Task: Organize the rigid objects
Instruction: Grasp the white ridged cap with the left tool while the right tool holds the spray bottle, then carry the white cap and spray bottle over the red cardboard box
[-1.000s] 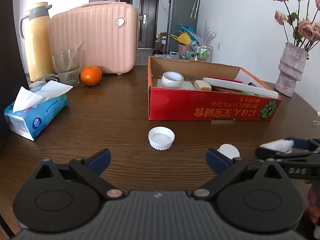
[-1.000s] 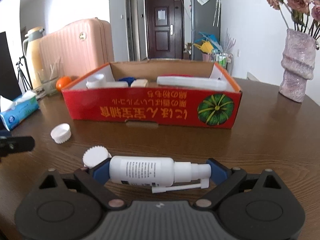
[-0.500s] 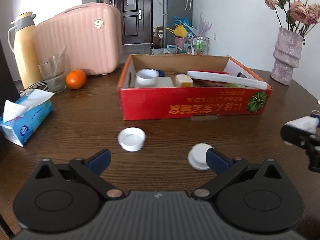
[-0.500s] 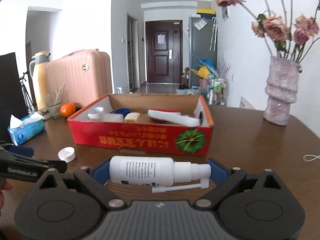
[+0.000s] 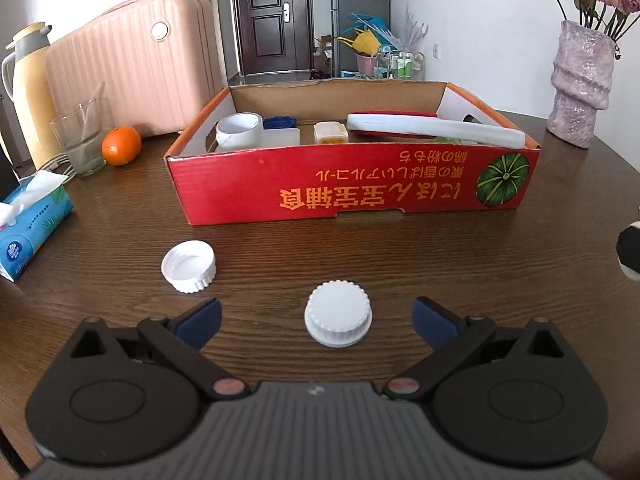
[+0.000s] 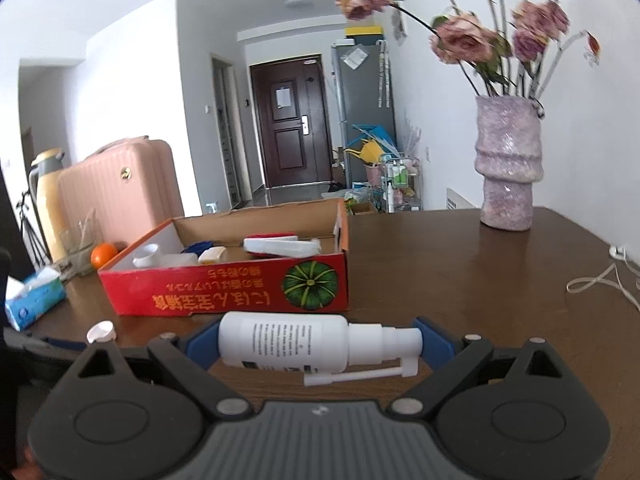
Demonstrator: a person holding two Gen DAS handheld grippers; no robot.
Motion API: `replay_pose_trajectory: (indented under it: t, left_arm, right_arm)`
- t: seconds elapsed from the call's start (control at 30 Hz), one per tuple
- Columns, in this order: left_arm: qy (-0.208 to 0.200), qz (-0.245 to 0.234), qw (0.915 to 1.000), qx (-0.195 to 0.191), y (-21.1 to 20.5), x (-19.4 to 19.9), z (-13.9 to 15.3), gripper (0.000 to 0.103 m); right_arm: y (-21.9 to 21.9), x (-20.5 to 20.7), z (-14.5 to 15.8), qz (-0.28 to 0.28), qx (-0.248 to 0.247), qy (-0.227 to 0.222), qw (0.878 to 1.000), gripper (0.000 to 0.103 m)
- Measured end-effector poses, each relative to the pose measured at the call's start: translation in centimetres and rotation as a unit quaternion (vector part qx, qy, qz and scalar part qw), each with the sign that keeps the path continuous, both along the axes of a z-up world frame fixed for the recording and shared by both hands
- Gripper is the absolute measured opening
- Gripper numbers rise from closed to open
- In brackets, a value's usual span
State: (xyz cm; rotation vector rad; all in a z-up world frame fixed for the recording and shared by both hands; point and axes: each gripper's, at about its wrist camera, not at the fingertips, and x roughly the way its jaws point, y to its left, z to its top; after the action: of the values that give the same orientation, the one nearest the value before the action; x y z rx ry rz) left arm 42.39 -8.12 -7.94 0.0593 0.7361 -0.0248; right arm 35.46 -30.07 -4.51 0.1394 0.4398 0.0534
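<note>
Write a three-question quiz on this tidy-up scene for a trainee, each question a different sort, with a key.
1. True or false: the right gripper holds a white spray bottle lying crosswise between its fingers.
2. Multiple choice: which loose thing lies between the open fingers of the left gripper? A) the closed-top ridged cap B) the orange C) the tissue pack
3. Fill in: the other white cap, lying open side up, rests on the table in front of the red ______.

Key: 1 true; 2 A; 3 cardboard box.
</note>
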Motion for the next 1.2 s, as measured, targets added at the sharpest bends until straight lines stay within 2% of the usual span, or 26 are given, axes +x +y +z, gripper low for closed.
replay_pose_trajectory:
  t: [0.23,0.3,0.37,0.87,1.2]
  left_arm:
    - [-0.007,-0.002,1.0,-0.005,0.1,0.2,-0.6,0.101]
    - [-0.006,-0.004,0.9999,-0.009,0.2,0.3,-0.6,0.096]
    - [-0.005,-0.005,0.9999,-0.01,0.2,0.4,-0.7,0.086]
    - [-0.005,-0.019,0.9997,-0.012,-0.4,0.8,-1.5,0.041]
    - [-0.016,-0.024,0.9993,-0.021,0.0,0.3,-0.9,0.041]
  right_arm:
    - [-0.3,0.8,-1.4,-0.016,0.008,0.015,1.0,0.098]
    - [-0.1,0.9,-1.6,-0.017,0.005,0.018,1.0,0.098]
    - [0.1,1.0,-1.8,-0.016,0.0,0.019,1.0,0.098]
    - [1.0,1.2,-2.6,-0.018,-0.018,0.022,0.999,0.098]
    - [1.7,1.4,-3.2,-0.015,-0.038,0.025,0.999,0.098]
